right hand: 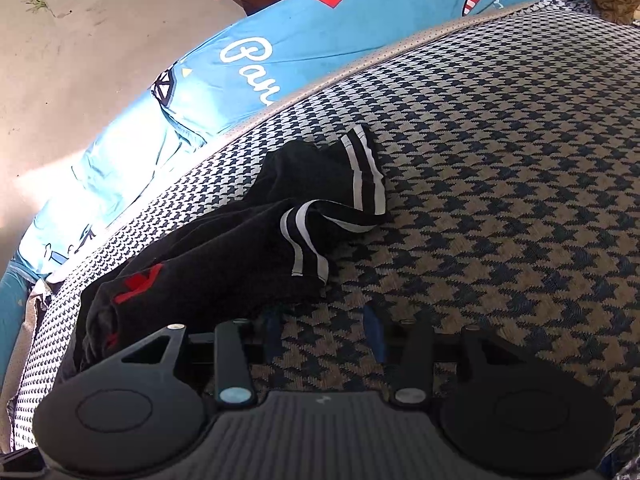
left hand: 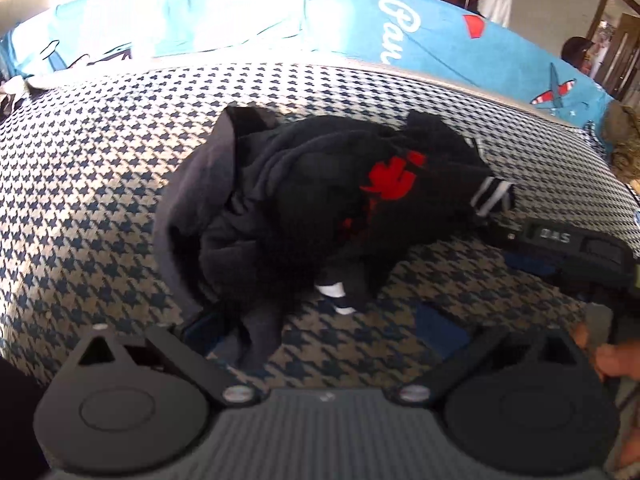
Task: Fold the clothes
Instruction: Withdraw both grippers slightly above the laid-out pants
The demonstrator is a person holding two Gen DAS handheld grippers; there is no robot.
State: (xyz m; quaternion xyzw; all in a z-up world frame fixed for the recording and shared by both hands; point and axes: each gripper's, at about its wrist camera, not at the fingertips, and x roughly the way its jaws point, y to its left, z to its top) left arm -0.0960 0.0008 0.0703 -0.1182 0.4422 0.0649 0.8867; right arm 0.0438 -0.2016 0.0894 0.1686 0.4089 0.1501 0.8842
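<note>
A black garment point(left hand: 320, 200) with a red print and white-striped cuffs lies crumpled on the houndstooth cover point(left hand: 100, 184). My left gripper point(left hand: 320, 328) is open wide just in front of it, and a dark fold of the garment reaches down beside its left finger. The right gripper's body point(left hand: 568, 244) rests low at the garment's right side. In the right wrist view the garment point(right hand: 224, 260) lies ahead and to the left, striped cuffs point(right hand: 364, 176) uppermost. My right gripper point(right hand: 324, 334) is open over bare houndstooth cover point(right hand: 500, 200), its left finger close to the garment's edge.
A blue sheet point(left hand: 420, 32) with white lettering and plane prints lies beyond the cover's far edge. A brown patterned cushion point(left hand: 624, 140) sits at the far right. A person point(left hand: 576, 52) is in the background. A hand point(left hand: 612, 360) shows at lower right. Bare floor point(right hand: 80, 60) lies past the bed.
</note>
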